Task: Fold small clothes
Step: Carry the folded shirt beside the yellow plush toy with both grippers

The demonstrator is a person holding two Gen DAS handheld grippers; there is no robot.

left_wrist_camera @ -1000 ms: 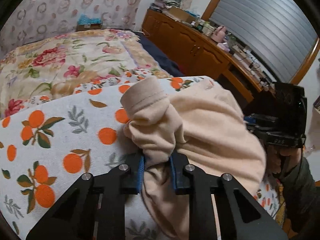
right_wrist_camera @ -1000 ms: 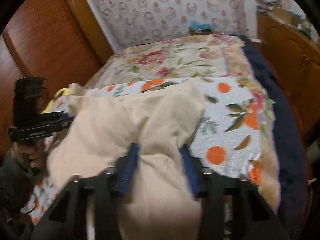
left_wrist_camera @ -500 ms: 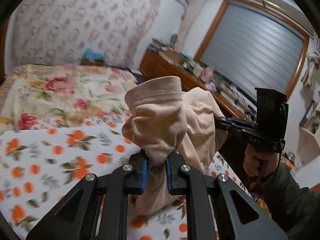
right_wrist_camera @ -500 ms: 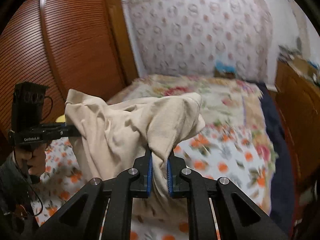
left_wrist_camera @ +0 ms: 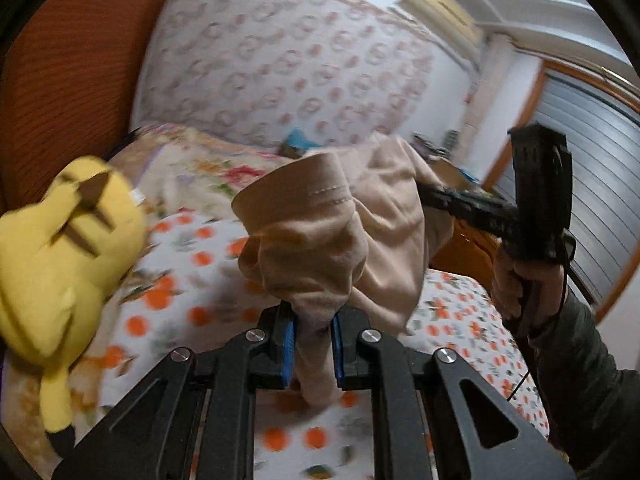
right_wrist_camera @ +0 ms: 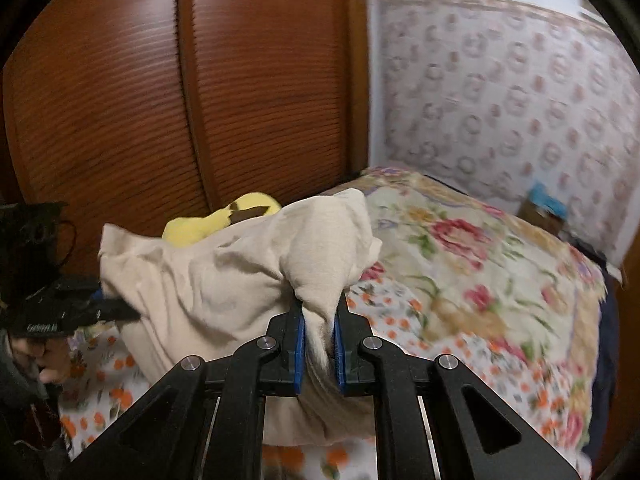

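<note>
Left gripper (left_wrist_camera: 313, 346) pinches a bunched hem of the beige garment (left_wrist_camera: 340, 240), held above the orange-print sheet (left_wrist_camera: 180, 292). Right gripper (right_wrist_camera: 320, 350) pinches another corner of the garment. Only the left view shows the person's right hand (left_wrist_camera: 524, 284) at 3 o'clock. Yellow plush (left_wrist_camera: 52, 264) at 9 o'clock there; right view hides it mostly behind cloth, wooden wardrobe (right_wrist_camera: 180, 80) beyond.

Beyond the left gripper (left_wrist_camera: 313, 346), the orange-print sheet (left_wrist_camera: 192, 280) blurs; the beige garment (left_wrist_camera: 320, 240) hides the right gripper's tips.
</note>
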